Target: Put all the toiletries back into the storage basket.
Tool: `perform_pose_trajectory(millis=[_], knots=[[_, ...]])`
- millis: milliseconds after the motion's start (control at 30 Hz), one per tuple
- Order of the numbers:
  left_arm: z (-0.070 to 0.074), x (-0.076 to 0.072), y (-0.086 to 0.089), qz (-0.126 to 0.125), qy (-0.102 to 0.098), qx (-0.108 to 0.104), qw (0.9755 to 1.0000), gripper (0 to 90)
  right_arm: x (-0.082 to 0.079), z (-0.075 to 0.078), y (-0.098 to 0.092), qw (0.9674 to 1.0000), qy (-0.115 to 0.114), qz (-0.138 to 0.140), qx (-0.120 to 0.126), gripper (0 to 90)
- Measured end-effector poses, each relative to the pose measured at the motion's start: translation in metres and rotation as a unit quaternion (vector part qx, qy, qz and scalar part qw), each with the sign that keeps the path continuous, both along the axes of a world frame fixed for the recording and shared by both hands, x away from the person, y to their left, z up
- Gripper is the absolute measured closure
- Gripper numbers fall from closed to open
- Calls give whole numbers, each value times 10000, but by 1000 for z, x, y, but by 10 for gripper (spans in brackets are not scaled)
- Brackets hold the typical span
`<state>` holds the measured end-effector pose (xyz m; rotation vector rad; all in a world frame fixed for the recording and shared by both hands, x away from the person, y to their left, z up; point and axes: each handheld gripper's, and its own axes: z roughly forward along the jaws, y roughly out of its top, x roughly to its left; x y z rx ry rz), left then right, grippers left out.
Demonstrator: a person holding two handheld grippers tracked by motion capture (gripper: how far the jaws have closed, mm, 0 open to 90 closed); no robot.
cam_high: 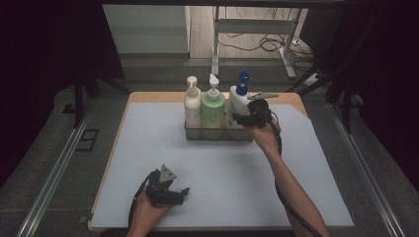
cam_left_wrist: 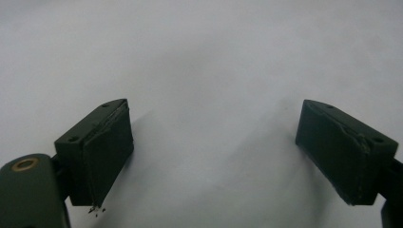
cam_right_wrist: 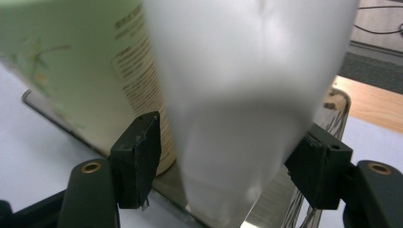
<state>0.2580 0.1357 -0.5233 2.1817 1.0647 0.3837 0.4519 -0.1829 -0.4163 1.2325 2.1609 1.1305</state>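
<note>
Two jaws of our right hand-held gripper (cam_right_wrist: 228, 164) stood spread round the white blue-capped pump bottle (cam_right_wrist: 247, 95); we should squeeze gently, lift straight.

Our left hand-held gripper (cam_left_wrist: 214, 152) sat spread, empty.

The white bottle (cam_right_wrist: 247, 95) is blurred between the right gripper's (cam_right_wrist: 223, 156) jaws, its top cut off

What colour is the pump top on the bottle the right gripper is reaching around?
Blue, on the white bottle between the right gripper's jaws. Clearest in the high view.
</note>
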Motion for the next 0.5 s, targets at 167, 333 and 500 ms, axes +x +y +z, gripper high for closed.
perform_pose_trajectory(millis=[167,333,500], knots=[[0,0,0,2,4,-2,10000,119,-8,-3,-5,10000,51,38,19,328],[0,0,0,3,2,-3,10000,119,-15,-6,-15,9996,172,162,162,358],[0,0,0,6,1,-1,10000,119,-24,-9,-25,9990,257,273,240,393]])
